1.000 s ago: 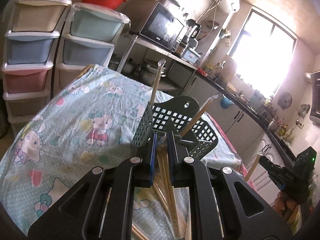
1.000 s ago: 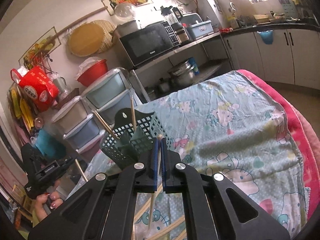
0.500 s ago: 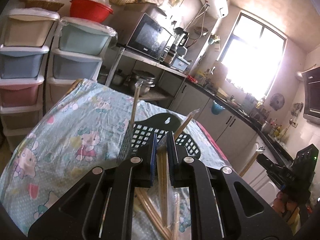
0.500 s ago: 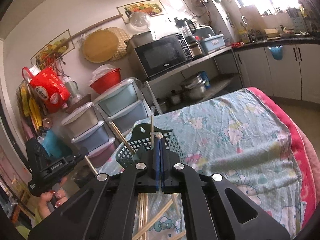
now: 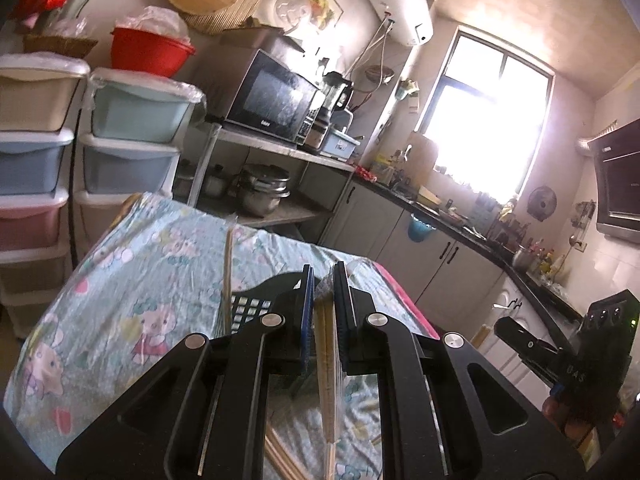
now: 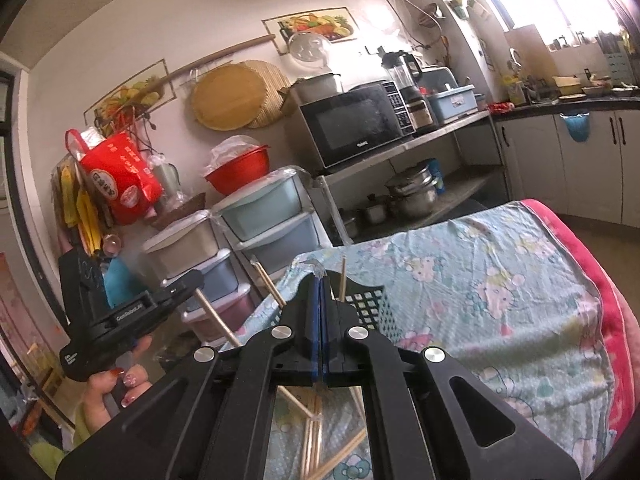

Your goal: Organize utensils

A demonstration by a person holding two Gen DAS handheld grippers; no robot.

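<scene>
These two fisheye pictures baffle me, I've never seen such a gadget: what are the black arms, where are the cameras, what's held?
Each picture comes from a camera on a hand-held two-finger gripper, looking along its fingers. A person holds one in each hand. The left gripper is shut on wrapped chopsticks; the right gripper is shut on a single chopstick. Ahead, on the cartoon tablecloth, stands a dark mesh basket with upright chopsticks in it. Loose chopsticks lie on the cloth.
</scene>
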